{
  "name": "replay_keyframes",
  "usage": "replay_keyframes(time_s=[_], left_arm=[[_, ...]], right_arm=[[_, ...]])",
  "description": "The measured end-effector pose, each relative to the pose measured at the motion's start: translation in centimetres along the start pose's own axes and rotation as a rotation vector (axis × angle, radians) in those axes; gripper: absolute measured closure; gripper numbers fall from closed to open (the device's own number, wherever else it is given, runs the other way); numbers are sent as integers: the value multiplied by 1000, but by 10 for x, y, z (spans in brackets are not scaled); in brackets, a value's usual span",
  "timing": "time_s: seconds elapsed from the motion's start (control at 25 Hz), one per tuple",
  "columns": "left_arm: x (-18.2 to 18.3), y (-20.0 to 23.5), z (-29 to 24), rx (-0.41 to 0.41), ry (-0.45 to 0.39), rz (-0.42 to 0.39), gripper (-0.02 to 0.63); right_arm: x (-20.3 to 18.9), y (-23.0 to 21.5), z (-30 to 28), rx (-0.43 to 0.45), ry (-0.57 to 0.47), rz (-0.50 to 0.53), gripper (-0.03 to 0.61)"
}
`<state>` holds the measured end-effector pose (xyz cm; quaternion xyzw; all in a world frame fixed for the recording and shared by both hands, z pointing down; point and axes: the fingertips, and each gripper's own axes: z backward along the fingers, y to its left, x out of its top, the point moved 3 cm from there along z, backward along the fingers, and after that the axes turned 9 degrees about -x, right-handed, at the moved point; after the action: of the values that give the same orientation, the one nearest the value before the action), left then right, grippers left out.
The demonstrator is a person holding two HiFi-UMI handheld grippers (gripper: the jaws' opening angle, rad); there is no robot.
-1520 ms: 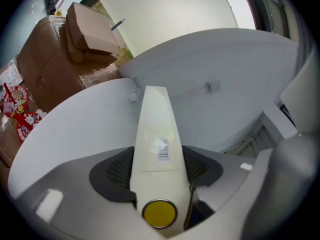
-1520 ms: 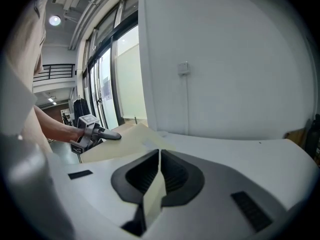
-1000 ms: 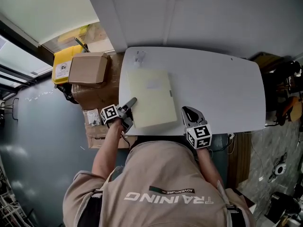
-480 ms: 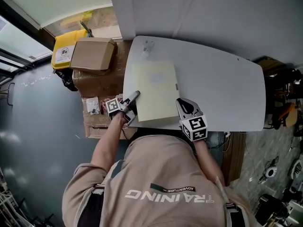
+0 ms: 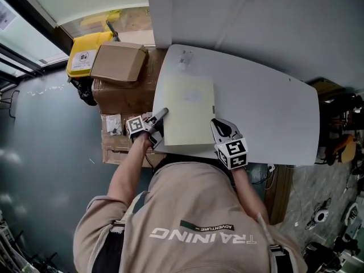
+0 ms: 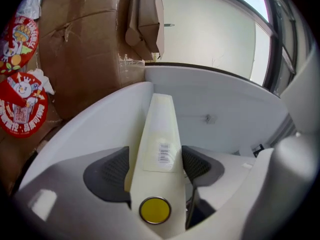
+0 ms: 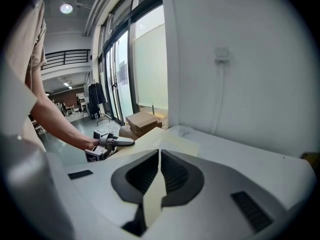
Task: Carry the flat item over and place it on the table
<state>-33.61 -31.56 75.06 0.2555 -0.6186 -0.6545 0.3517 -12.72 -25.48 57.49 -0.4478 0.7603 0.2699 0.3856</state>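
A flat pale cream case (image 5: pixel 190 111) rests on the white table (image 5: pixel 267 112), its near edge by the table's front rim. My left gripper (image 5: pixel 160 116) is at the case's lower left edge. In the left gripper view the case's narrow side (image 6: pixel 160 134), with a barcode label and a yellow stud, fills the gap between the dark pads (image 6: pixel 107 173). These jaws (image 6: pixel 156 154) are opening and the pads still touch the case. My right gripper (image 5: pixel 218 124) is at the case's lower right corner, shut on its thin edge (image 7: pixel 155 194).
Brown cardboard boxes (image 5: pixel 118 61) and a yellow box (image 5: pixel 85 53) stand left of the table. A small white object (image 5: pixel 183 57) lies at the table's far left corner. Red printed packets (image 6: pixel 20 104) lie by the boxes. A wall (image 7: pixel 240 84) rises behind the table.
The view has shifted, with the table now further right and up. The case and both grippers have edged a little further onto the table. The right gripper sits closer to the case's corner.
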Motion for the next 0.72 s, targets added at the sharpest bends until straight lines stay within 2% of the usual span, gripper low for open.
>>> replay_keyframes(time_s=[0.08,0.16,0.24,0.4,0.44,0.48,0.6,0.64,0.72], left_arm=[[1,-8,1,-44,-28,48,283],[4,-9,2,-31,-60,43,267],[8,-5,5,33,-69,-19,265],[10,2,11,150,-16,-152,259],[9,1,12,149,-9,-156,244],[8,-1,13,118,-17,-126,224],[9,-15,13,-40,-101,17,201],[12,-16,14,-56,-123,25,201],[17,-14,18,-8,-134,-37,202]], right_arm=[[1,1,0,4,0,3,563],[2,2,0,7,-1,3,563],[3,2,-1,10,-1,3,563],[2,0,-3,12,0,2,563],[2,-1,-3,11,-3,2,563],[2,-2,-3,11,-4,1,563],[2,-5,-1,10,-6,1,563],[2,-5,-1,10,-5,1,563],[1,-6,0,8,-3,-1,563]])
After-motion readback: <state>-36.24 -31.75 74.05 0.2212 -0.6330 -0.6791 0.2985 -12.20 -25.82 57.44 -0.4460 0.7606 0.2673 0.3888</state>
